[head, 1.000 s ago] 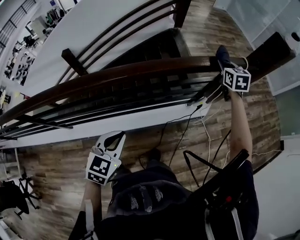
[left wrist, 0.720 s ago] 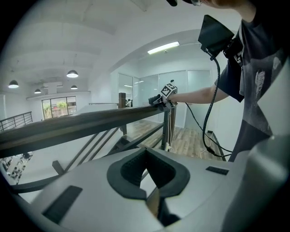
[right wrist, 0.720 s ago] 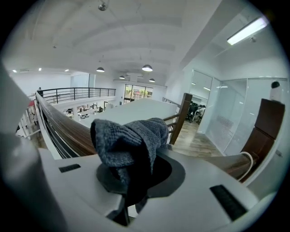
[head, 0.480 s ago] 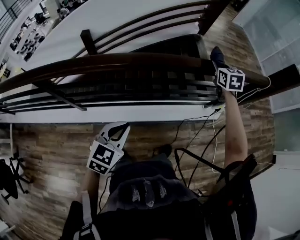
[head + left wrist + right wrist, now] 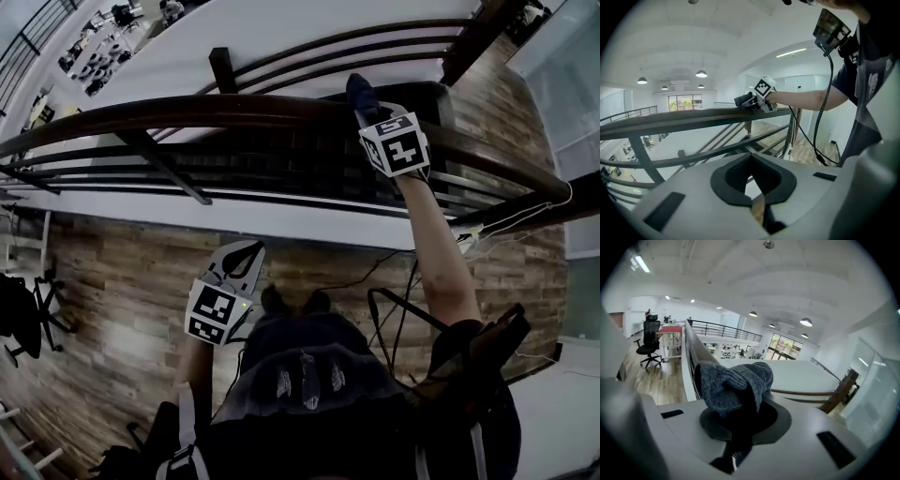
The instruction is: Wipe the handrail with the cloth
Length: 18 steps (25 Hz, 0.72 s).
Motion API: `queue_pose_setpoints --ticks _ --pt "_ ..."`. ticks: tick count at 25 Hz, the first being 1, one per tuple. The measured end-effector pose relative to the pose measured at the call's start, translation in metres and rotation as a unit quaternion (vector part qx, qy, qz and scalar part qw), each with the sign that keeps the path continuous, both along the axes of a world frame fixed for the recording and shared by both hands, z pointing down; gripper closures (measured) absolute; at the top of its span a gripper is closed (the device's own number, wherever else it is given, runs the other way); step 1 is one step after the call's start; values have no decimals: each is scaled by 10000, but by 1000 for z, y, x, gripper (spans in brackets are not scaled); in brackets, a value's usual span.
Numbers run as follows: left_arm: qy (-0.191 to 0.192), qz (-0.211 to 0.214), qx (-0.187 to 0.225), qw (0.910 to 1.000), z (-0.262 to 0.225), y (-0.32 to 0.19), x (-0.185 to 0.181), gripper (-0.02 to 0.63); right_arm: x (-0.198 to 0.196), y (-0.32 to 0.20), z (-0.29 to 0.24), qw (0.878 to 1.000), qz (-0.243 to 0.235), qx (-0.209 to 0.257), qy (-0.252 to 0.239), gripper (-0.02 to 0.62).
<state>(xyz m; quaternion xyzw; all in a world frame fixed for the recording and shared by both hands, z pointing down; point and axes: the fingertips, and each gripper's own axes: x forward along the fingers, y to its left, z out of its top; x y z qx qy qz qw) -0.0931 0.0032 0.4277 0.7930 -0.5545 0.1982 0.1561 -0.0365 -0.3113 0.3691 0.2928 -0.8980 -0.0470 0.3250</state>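
Observation:
The dark wooden handrail (image 5: 187, 112) curves across the head view, and it also crosses the left gripper view (image 5: 684, 119). My right gripper (image 5: 370, 117) rests on top of it, right of centre, shut on a grey knitted cloth (image 5: 359, 94) pressed to the rail. In the right gripper view the cloth (image 5: 736, 380) bulges out of the right gripper (image 5: 740, 423), with the handrail (image 5: 691, 341) running away ahead. My left gripper (image 5: 246, 251) hangs below the rail by my waist, shut and holding nothing. From the left gripper (image 5: 752, 187) I see the right gripper (image 5: 752, 101) and cloth (image 5: 743, 100).
Dark lower rails and slanted posts (image 5: 169, 169) run under the handrail. Black and white cables (image 5: 403, 309) hang along my right arm. A wood floor (image 5: 112, 291) is underfoot. An office chair (image 5: 649, 343) stands far left, and a wooden post (image 5: 839, 390) to the right.
My right gripper has slid left along the handrail with the cloth, away from the right end post. The left gripper has stayed low by my waist.

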Motion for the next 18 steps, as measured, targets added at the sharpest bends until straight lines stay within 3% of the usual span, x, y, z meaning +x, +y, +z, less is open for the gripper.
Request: queue_pose_setpoints --ticks 4,7,13,18 --pt "-99 -447 -148 9988 21 -1 -2 598 -64 18 22 9961 -882 14 81 557" --pt "59 -780 -105 9969 20 14 -29 598 -132 50 19 9887 -1477 170 198 557" --pt "362 -851 -8 9957 9 65 -144 598 -302 125 -10 9706 -2192 542 827 557" --pt "424 -713 -52 9965 7 88 -241 598 -417 166 -11 9491 -2651 999 1374 557"
